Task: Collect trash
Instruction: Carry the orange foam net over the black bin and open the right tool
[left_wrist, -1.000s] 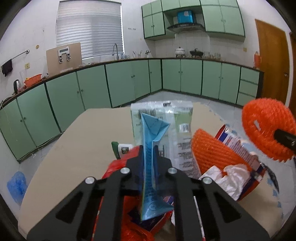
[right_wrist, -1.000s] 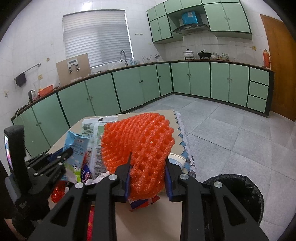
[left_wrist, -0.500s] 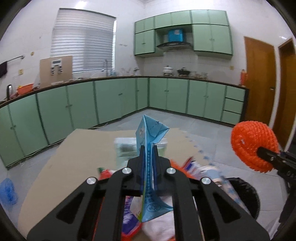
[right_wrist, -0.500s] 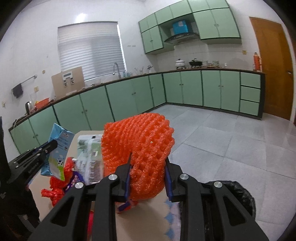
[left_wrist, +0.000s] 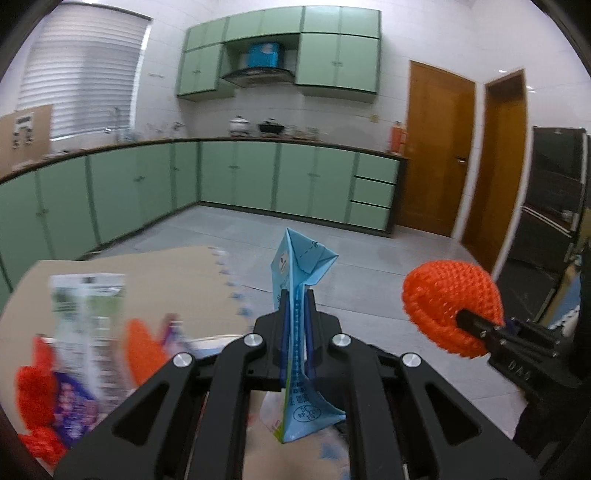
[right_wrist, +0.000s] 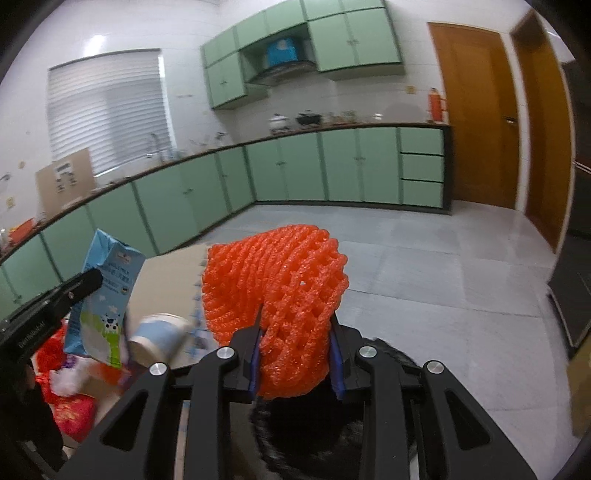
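My left gripper (left_wrist: 295, 306) is shut on a flattened blue milk carton (left_wrist: 297, 291) and holds it upright in the air past the table's right edge; the carton also shows in the right wrist view (right_wrist: 105, 295). My right gripper (right_wrist: 295, 325) is shut on an orange foam fruit net (right_wrist: 275, 291), seen from the side in the left wrist view (left_wrist: 450, 302). It hangs above a bin lined with a black bag (right_wrist: 306, 435), mostly hidden under the gripper.
A tan table (left_wrist: 159, 273) lies to the left with a pile of trash: clear plastic packaging (left_wrist: 86, 306), red wrappers (right_wrist: 70, 406), another orange net (left_wrist: 138, 350) and a paper cup (right_wrist: 160, 336). Green cabinets line the far walls. Grey floor spreads ahead.
Both grippers have swung right, away from the table pile, carrying the carton and the net. The right gripper now hangs over the black bin.
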